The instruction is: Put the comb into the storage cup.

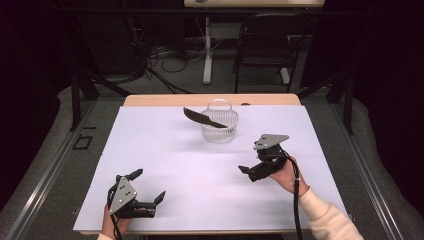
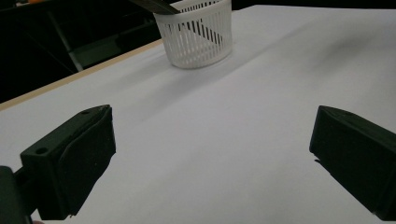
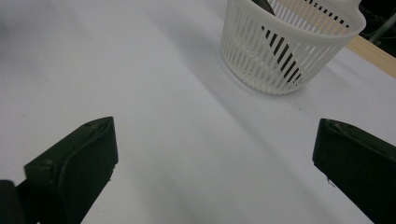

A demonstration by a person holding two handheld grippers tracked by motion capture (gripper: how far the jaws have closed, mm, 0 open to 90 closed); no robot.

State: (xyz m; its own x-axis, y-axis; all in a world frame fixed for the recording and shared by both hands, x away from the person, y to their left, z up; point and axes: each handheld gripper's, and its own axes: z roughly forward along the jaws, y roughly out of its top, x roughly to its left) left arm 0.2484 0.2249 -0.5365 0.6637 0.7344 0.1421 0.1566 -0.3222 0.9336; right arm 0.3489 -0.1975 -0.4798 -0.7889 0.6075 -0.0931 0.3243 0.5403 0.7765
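Both tools empty, jaws wide apart: left tool low near the counter edge, right tool nearer the basket. Dark blade is seen propped in the basket, end overhanging the rim. Placement looks done; retreat probably next.

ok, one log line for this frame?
left tongs: open, empty, near table edge | right tongs: open, empty, short of basket | white slotted basket: upright on white table | black knife-shaped tool: leaning in basket
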